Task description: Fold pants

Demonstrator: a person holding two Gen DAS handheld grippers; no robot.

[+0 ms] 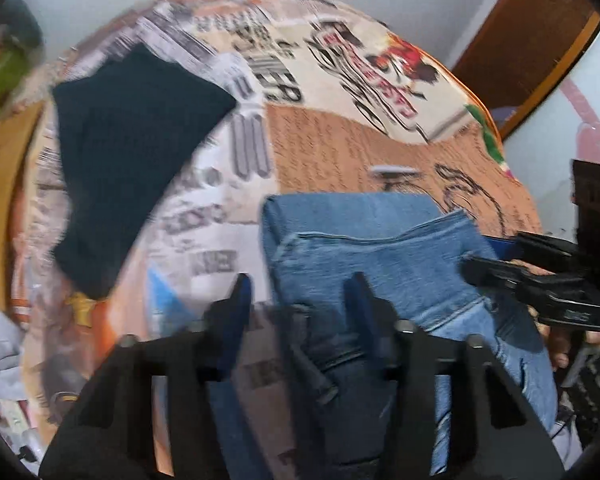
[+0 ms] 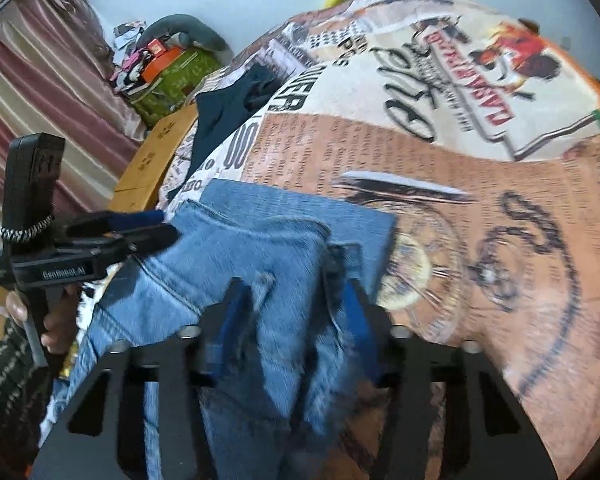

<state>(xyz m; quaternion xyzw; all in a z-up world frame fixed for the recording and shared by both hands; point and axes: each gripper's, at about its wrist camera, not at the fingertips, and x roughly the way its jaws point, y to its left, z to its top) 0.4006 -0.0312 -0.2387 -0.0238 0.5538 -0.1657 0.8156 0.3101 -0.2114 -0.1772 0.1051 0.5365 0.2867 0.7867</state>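
Note:
Blue jeans [image 1: 380,240] lie folded on a printed bedspread [image 1: 340,140], with the near layers bunched up toward me. In the left wrist view my left gripper [image 1: 298,280] straddles the jeans' left edge, a dark fold of denim pinched between its blue pads. My right gripper [image 1: 472,256] comes in from the right, clamped on the jeans' right edge. In the right wrist view the jeans [image 2: 260,232] fill the gap of my right gripper [image 2: 294,286]. There the left gripper [image 2: 168,226] bites the denim's left side, held by a hand [image 2: 56,328]. Both views are blurred.
A dark navy garment [image 1: 132,140] lies on the bedspread [image 2: 420,140], far left of the jeans. Beyond the bed's left side stand a cardboard box [image 2: 156,160], a green box [image 2: 176,76] with clutter on top, and a striped curtain [image 2: 40,80]. A brown door [image 1: 520,40] is at the right.

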